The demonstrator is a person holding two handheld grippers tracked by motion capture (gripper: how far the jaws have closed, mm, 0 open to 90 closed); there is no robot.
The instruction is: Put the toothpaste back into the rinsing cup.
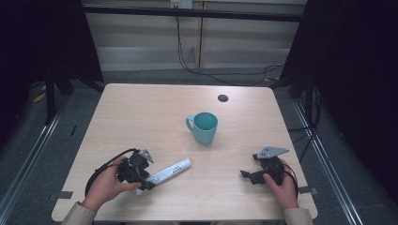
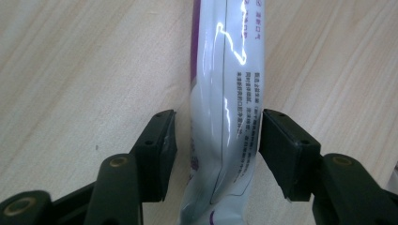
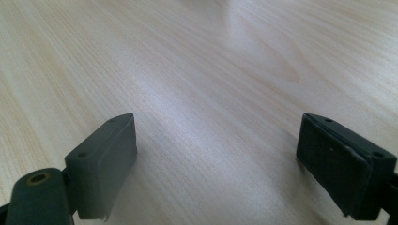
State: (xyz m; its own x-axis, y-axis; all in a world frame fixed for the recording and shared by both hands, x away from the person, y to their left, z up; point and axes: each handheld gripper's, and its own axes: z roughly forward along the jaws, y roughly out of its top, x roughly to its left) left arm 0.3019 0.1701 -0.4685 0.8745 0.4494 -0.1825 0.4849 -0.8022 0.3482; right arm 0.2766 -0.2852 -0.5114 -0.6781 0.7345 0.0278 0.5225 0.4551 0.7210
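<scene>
Closing left gripper (image 2: 216,154) on tube (image 2: 227,93), near-left | jaws straddle it, not clamped | right gripper (image 3: 216,164) apart, idle | lift pending; cup (image 1: 204,127) untouched

Left gripper (image 1: 141,180): held in the left hand (image 1: 107,183) at the table's (image 1: 155,108) near-left area, jaws parted with a narrow gap. Right gripper (image 1: 246,174): held in the right hand (image 1: 281,185) at the table's near-right area, jaws spread wide, close above the tabletop.
</scene>
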